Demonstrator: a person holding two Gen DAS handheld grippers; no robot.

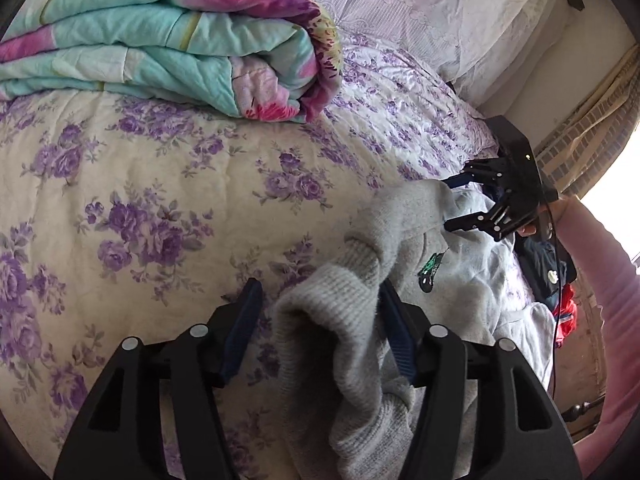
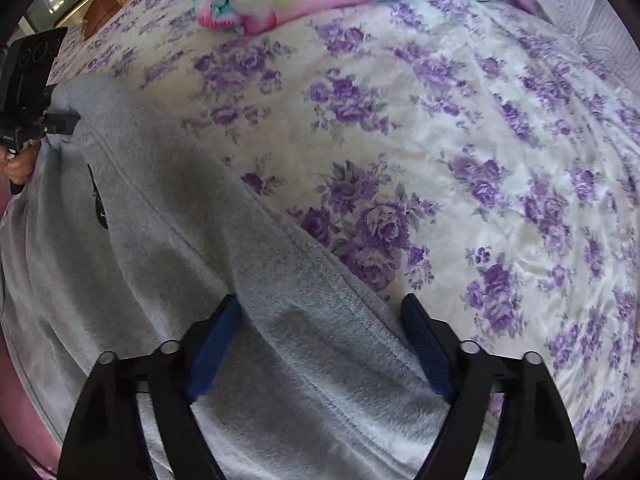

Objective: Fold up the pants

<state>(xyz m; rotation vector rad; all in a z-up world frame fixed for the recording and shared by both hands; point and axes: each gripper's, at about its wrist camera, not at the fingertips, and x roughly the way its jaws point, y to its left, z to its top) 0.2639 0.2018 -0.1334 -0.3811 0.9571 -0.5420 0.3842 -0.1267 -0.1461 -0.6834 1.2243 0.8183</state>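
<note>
Here, a pair of light grey fleece pants lies on a bed covered by a cream quilted bedspread printed with purple roses, stretched across the near side of the bed between the two tools.

In the left wrist view, the left gripper has its two black fingers with blue pads spread wide apart. A bunched, ribbed grey cuff of the pants rises up between them, lying against the right-hand pad and clear of the left-hand one. The jaws are not pressed together on the fabric. A small dark green and black emblem shows on the pants just beyond the cuff.

Farther along the garment in the same view, the right gripper reaches in from the right, its fingers parted around the far edge of the grey cloth. Whether they actually pinch it cannot be told from there.

The right wrist view shows its own blue-padded fingers held wide open, with a broad band of the grey fleece running between them and under them; neither pad visibly clamps it. The left tool appears at the far left edge of that view, at the other end of the pants.

A folded turquoise and pink floral quilt sits at the far side of the bed, well apart from the pants. A pale lilac pillow lies beside it.
</note>
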